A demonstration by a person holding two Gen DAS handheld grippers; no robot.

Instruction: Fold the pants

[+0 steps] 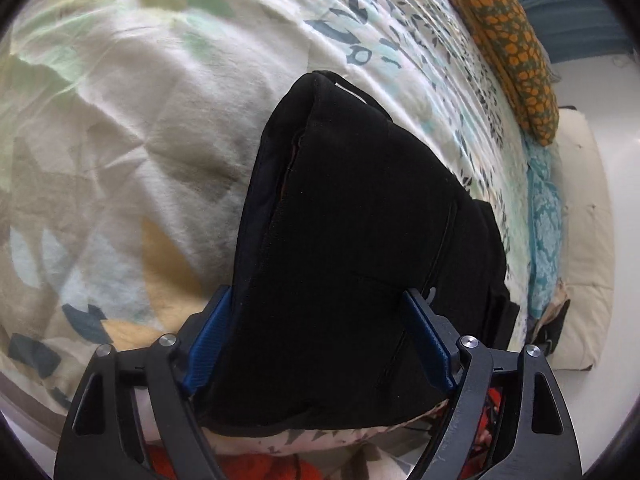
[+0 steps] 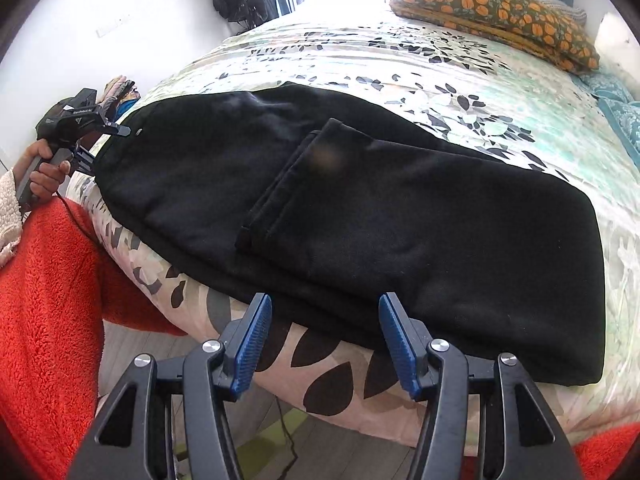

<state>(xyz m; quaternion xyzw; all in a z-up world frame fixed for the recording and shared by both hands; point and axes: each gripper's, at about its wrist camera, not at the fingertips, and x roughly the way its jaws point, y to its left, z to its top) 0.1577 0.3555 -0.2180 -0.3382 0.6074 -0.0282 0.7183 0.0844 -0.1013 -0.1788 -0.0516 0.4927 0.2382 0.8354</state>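
Between the blue pads of the left gripper [image 1: 320,344], left wrist view: a thick bunch of the black pants [image 1: 344,240]. Jaws stand wide, fabric fills the whole gap and touches both pads, so it looks like a grip on the folded edge, though real clamping pressure can't be confirmed. Pants run forward from the fingers, narrowing to a far corner with a short white mark. Under and around them is the floral bedspread [image 1: 120,140], pale to the gripper's left, blue-leaf print ahead and to the right. Far right ahead: an orange-and-green patterned pillow [image 1: 508,48], a teal patterned cloth [image 1: 544,216] nearer than it, a cream cushion [image 1: 584,240] beyond the bed edge. Red fleece [image 1: 256,466] shows below the fingers.

Right wrist view: right gripper [image 2: 324,344] is open, nothing between the pads; tips sit just short of the near edge of the pants [image 2: 360,208], not visibly touching. Pants lie flat across the bedspread [image 2: 460,80], folded, with one leg end doubled back on top and its hem ahead of the fingers. Far left, the left gripper [image 2: 86,148] meets the pants' left end, held by the person's hand [image 2: 44,172]; its jaw state isn't readable from here. Red fleece garment [image 2: 48,300] sits left of the fingers. Same patterned pillow [image 2: 496,8] far ahead-right. Wood floor [image 2: 132,348] and a green patch [image 2: 280,436] below the bed edge.
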